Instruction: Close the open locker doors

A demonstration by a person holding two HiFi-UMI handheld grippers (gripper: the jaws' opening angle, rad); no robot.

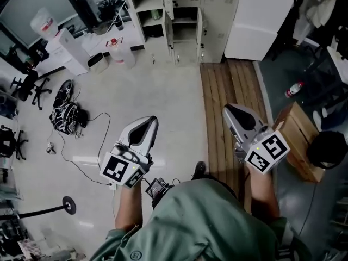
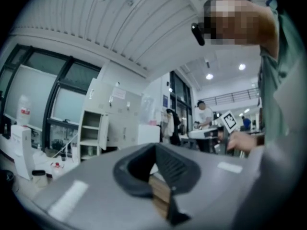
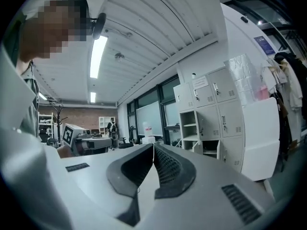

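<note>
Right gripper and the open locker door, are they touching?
Apart. Head view shows the right gripper by the person, floor between it and the open locker door.

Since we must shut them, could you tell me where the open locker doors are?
In the head view, the open locker doors are at top centre, left of the large white box, beyond the wooden floor strip.

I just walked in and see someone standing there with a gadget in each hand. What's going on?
A person stands back from a bank of lockers, holding a hand-held gripper in each hand. The left hand-held gripper and the right hand-held gripper both have their jaws together with nothing between them, and both point towards the lockers. A few locker doors hang open, and neither gripper touches them yet.
</note>
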